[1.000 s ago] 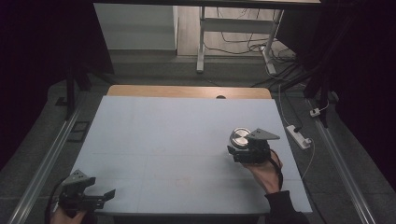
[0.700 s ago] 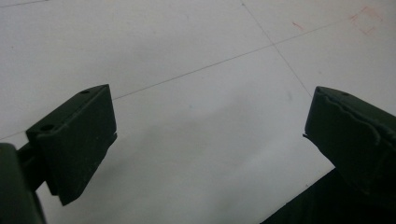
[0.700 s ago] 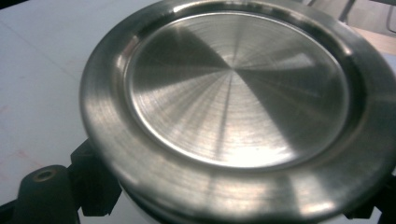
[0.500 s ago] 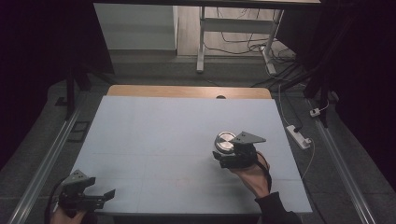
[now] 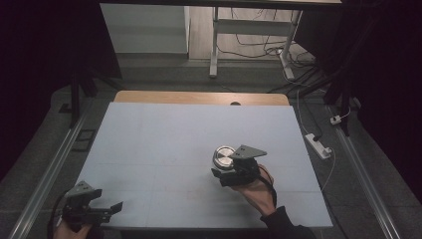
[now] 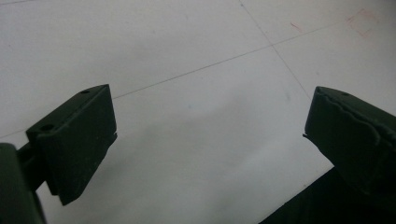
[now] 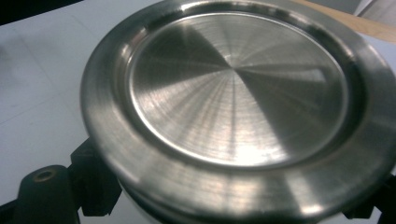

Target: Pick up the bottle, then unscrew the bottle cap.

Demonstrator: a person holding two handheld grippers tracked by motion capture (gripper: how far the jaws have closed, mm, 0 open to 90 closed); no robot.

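A round steel tin [image 5: 224, 155] with a flat brushed lid sits between the jaws of my right gripper [image 5: 222, 165], right of the table's middle, and the gripper is shut on it. In the right gripper view the tin [image 7: 238, 88] fills nearly the whole frame, with my right gripper [image 7: 215, 205] showing a black jaw at each lower corner against the tin's side. My left gripper [image 5: 112, 209] rests at the table's front left corner, open, with nothing in it. In its own view my left gripper [image 6: 205, 135] holds its jaws wide apart over bare tabletop.
The table has a pale mat [image 5: 164, 134] over it, with a wooden strip [image 5: 199, 97] along the far edge. A white power strip [image 5: 318, 145] lies on the floor to the right. Metal rails run along both sides, and a desk frame [image 5: 215, 45] stands behind.
My right gripper has carried the steel tin leftwards and nearer to the person. The left gripper has stayed where it was.
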